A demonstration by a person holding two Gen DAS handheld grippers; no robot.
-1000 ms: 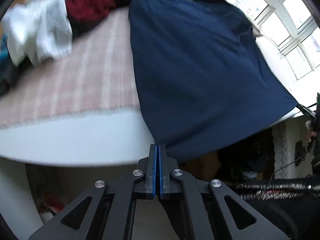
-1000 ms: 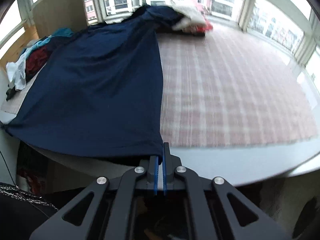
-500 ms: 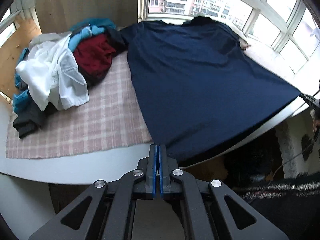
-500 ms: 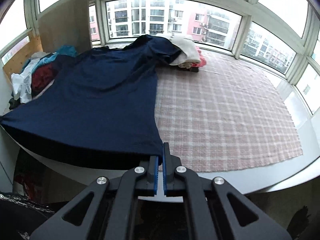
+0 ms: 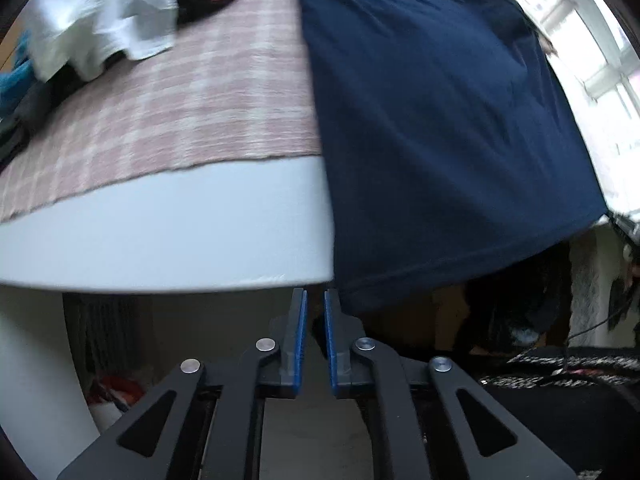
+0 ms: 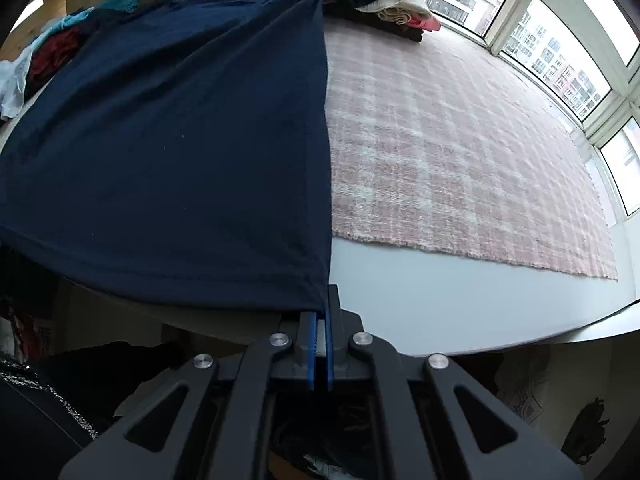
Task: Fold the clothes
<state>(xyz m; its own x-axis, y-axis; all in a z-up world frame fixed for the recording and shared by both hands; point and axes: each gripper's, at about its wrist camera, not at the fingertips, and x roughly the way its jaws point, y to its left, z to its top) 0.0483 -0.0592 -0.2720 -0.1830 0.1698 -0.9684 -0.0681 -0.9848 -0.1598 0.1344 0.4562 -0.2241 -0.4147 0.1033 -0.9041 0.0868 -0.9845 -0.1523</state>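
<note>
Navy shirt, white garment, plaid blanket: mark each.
navy shirt (image 6: 168, 152): right wrist view, middle of the body panel.
white garment (image 5: 104, 28): left wrist view, crumpled centre.
plaid blanket (image 6: 460, 152): right wrist view, bare middle.

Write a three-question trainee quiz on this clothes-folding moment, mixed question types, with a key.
1. True or false: the left gripper has its jaws clamped on the navy blue cotton T-shirt.
2. Which gripper holds a hem corner of the shirt? A) left B) right C) neither
3. Fill in: the shirt lies partly on a pink and white ____ cloth covering the white table.

Key: 1 false, the jaws stand apart; 2 B, the right gripper; 3 checked.
</note>
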